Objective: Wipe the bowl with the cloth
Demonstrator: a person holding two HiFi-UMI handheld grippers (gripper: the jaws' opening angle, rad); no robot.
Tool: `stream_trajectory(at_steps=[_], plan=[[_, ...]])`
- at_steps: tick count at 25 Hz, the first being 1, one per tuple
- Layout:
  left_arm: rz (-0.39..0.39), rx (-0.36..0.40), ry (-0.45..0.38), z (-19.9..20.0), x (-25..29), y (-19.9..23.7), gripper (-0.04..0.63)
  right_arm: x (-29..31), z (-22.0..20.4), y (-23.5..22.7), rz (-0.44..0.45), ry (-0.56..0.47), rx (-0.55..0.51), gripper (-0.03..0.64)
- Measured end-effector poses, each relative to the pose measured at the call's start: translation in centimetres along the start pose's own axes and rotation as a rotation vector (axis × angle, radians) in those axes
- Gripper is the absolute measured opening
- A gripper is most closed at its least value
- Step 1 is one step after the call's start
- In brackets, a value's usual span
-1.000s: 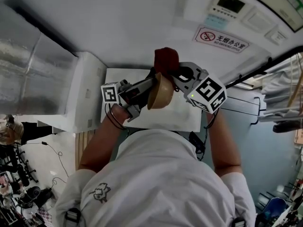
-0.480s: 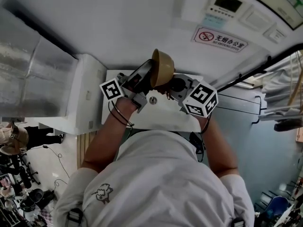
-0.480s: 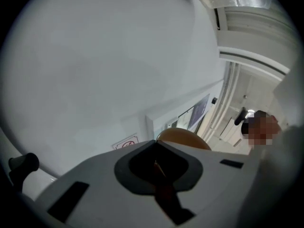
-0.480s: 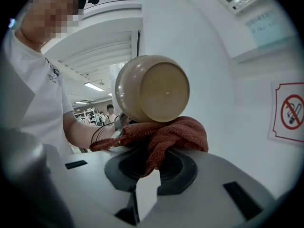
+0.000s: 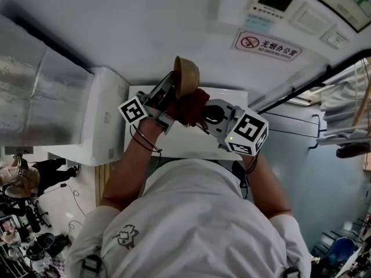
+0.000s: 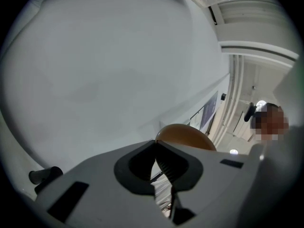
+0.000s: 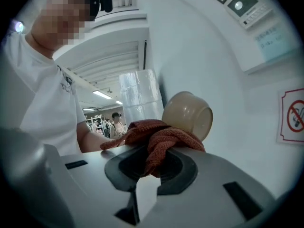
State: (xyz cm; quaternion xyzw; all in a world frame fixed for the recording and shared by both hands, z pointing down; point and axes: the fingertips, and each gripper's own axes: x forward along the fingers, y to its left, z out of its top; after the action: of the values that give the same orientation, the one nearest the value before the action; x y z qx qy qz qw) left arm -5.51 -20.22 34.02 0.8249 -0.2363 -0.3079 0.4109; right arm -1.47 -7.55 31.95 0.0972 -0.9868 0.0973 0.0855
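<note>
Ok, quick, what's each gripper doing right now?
Left gripper: closed on the bowl.
Right gripper: closed on the cloth.

A pale wall (image 5: 174, 22) fills most of the head view. On it hang a red-and-white no-smoking sign (image 5: 271, 44) and a white control panel (image 5: 270, 0) with a small dark screen, a light blue label (image 5: 258, 23) between them. At the left runs a wide duct (image 5: 35, 97) wrapped in crinkled silver foil, beside a white boxy cabinet (image 5: 107, 117). A white desk (image 5: 179, 143) stands against the wall. A black bar (image 5: 313, 84) slants across at the right. Dark equipment (image 5: 23, 236) clutters the lower left corner. In the right gripper view, ceiling strip lights (image 7: 102, 95) glow over a distant room.
</note>
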Motion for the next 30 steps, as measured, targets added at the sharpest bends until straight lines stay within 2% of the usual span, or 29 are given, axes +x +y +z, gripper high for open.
stream_trajectory(at_steps=[6, 11, 16, 18, 21, 24, 27, 30], plan=[[-0.008, -0.033, 0.009, -0.7, -0.8, 0.5, 0.018, -2.0, 2.3, -0.1, -0.009, -0.059, -0.027, 0.054], [-0.03, -0.05, 0.052, -2.1, -1.2, 0.4, 0.018, -3.6, 4.3, -1.5, -0.054, -0.11, -0.04, 0.054], [-0.11, -0.027, 0.143, -3.9, -1.2, -1.3, 0.018, -4.7, 6.2, -3.5, -0.092, -0.157, -0.031, 0.054], [-0.159, -0.021, 0.167, -4.4, -1.2, -2.2, 0.018, -4.9, 6.6, -4.4, -0.108, -0.176, -0.017, 0.054], [-0.238, 0.033, 0.217, -5.1, -1.0, -3.7, 0.018, -4.9, 6.5, -5.9, -0.127, -0.192, 0.016, 0.054], [-0.326, 0.052, 0.259, -5.9, -0.7, -5.9, 0.018, -4.3, 5.6, -7.0, -0.142, -0.175, 0.044, 0.054], [-0.398, 0.043, 0.247, -5.9, -0.4, -7.8, 0.018, -2.9, 3.7, -7.1, -0.133, -0.129, 0.057, 0.054], [-0.396, 0.044, 0.213, -5.0, -0.2, -8.1, 0.02, -1.8, 2.5, -6.6, -0.115, -0.127, 0.096, 0.054]])
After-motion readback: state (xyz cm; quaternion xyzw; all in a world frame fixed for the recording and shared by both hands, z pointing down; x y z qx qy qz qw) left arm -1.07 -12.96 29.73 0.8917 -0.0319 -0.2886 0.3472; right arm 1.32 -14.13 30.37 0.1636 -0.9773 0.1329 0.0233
